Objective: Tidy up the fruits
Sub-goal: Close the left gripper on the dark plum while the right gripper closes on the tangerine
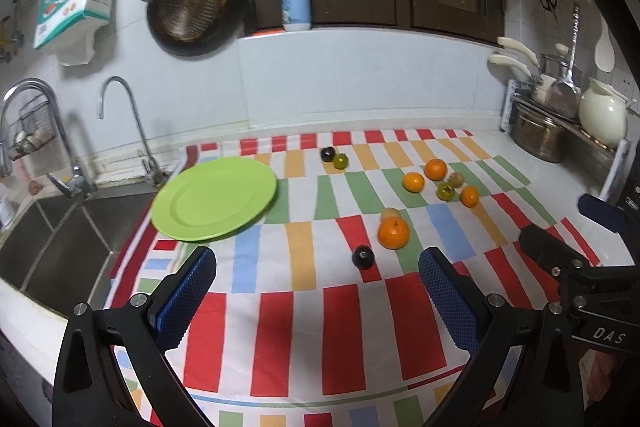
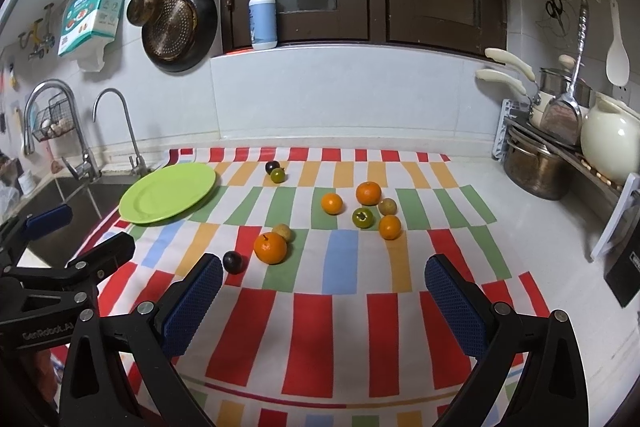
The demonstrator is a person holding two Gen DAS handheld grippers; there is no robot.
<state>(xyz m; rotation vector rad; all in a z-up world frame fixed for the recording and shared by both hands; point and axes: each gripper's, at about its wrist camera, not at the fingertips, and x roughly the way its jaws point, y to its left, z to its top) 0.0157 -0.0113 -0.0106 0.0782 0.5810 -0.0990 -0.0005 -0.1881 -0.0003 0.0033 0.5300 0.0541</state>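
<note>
While both tongs hang spread and empty at frame bottom — left tongs (image 1: pixel 316 291), right tongs (image 2: pixel 324 297) — striped cloth (image 2: pixel 312 331) covers the worktop. Green plate (image 2: pixel 168 193) centre-left, bare. Oranges (image 2: pixel 369 193) cluster centre-right; biggest orange (image 2: pixel 271 247) mid-frame, dark plum (image 2: pixel 232 262) beside it.

Lime-green plate (image 1: pixel 214 201) left of centre, cloth (image 1: pixel 348 327) white with red, orange, green, blue blocks, oranges (image 2: pixel 270 247) orange, plums (image 2: pixel 232 262) dark purple, gripper pads (image 1: pixel 188 301) blue mesh, pump bottle (image 2: pixel 263 15) pale blue.
</note>
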